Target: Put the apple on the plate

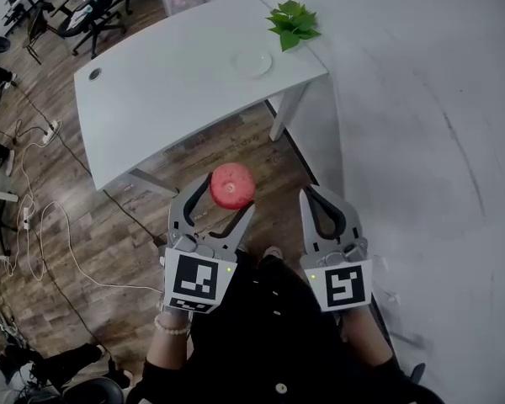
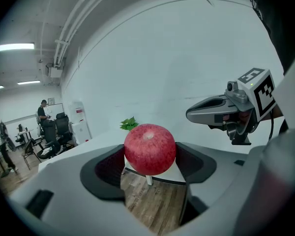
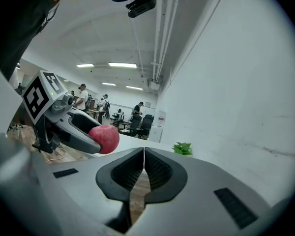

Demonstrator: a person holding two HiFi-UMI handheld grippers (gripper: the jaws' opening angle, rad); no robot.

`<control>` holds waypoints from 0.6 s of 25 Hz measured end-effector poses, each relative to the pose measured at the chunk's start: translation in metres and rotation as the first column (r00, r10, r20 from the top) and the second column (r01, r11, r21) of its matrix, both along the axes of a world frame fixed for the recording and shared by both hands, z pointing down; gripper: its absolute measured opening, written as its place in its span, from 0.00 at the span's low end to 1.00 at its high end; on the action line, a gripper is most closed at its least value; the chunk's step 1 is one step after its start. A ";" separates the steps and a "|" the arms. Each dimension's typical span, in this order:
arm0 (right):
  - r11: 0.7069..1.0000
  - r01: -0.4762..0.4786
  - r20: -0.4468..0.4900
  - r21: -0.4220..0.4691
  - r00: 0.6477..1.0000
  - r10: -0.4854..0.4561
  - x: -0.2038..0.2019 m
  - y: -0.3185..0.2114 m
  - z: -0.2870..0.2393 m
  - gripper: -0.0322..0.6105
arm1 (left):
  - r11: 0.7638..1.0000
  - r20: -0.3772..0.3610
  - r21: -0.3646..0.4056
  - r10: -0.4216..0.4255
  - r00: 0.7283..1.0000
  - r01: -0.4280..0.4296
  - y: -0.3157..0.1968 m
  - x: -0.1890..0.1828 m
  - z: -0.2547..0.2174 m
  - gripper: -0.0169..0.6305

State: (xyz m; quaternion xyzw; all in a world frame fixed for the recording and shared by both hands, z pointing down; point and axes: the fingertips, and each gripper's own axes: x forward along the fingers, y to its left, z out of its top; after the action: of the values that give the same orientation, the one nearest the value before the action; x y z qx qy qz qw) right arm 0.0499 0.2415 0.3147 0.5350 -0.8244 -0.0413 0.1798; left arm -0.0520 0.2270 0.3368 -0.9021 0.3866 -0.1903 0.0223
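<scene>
The left gripper [image 1: 225,202] has its jaws spread wide and pressed on both sides of the apple [image 1: 231,183], above the floor on the near side of the table [image 1: 168,91]. The right gripper [image 1: 308,195] is closed on nothing. The plate [image 1: 253,61] lies well apart at the table's far right, so a jolt in transit could slip the round fruit free, or a high release could roll it off.

White table [image 1: 177,91]: plate [image 1: 252,61], leafy plant [image 1: 293,23] at corner.
</scene>
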 end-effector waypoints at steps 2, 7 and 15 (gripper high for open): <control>1.000 -0.010 0.009 0.005 1.000 0.010 -0.001 -0.001 -0.002 0.12 | 1.000 -0.001 0.004 0.001 1.000 -0.001 -0.002 -0.002 -0.001 0.54; 1.000 -0.020 -0.001 0.008 1.000 0.020 -0.009 -0.003 -0.002 0.12 | 1.000 -0.008 0.011 0.003 1.000 -0.003 -0.004 -0.012 -0.003 0.54; 0.999 -0.030 -0.005 0.020 1.000 0.030 -0.030 -0.002 -0.002 0.12 | 0.999 -0.016 0.027 0.020 1.000 -0.019 0.000 -0.030 -0.004 0.54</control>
State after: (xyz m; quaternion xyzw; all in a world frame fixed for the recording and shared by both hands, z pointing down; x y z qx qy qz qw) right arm 0.0199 0.2393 0.3124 0.5490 -0.8154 -0.0480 0.1773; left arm -0.0818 0.2272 0.3328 -0.9070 0.3804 -0.1777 0.0330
